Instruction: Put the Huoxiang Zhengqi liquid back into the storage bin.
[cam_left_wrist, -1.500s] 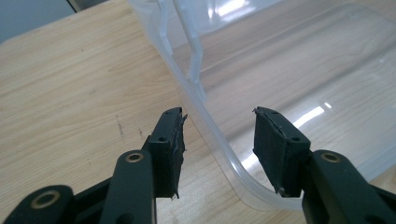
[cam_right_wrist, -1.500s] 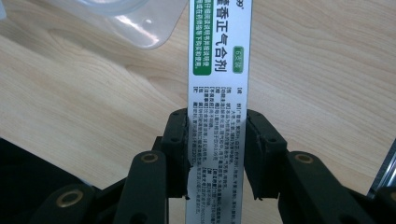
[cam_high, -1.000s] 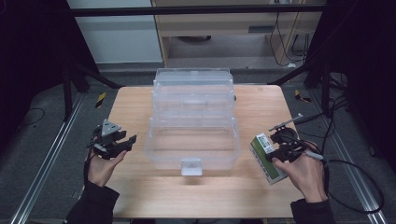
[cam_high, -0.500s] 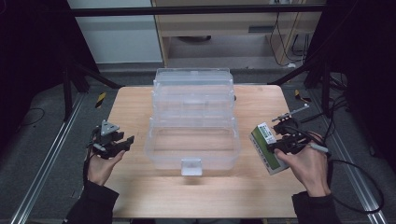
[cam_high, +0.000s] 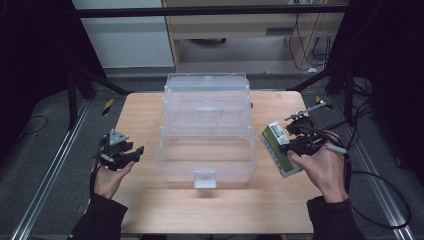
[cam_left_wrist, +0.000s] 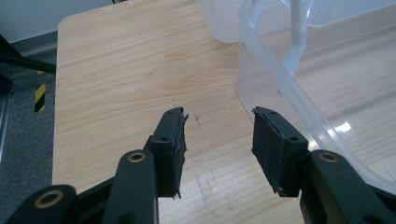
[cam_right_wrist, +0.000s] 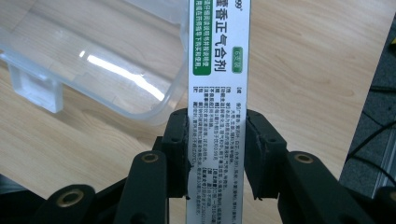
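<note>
High view: the right gripper (cam_high: 292, 146) is clamped on a long white cardboard box with green label panels (cam_high: 280, 149), held off the pale wooden table (cam_high: 150, 107) just beside the right wall of the clear plastic tiered organiser case (cam_high: 206, 131). In the right gripper view the box (cam_right_wrist: 218, 56) sits squarely between the black pads (cam_right_wrist: 176, 140), which press on its two narrow long sides near one end, so most of its length juts out ahead of the gripper. Seen from above, that long axis runs roughly from near to far, about parallel with the case's right wall and with the short side of the open front tray. The tray lies to the left of the box, so my reading is that the coming move is a short carry leftward over the wall, and the box may need turning to lie along the tray. The right hand is plainly the nearer one. The left gripper (cam_high: 120, 152) rests by the case's left side, its jaws apart with nothing between them (cam_left_wrist: 217, 140), pointing towards the case wall
</note>
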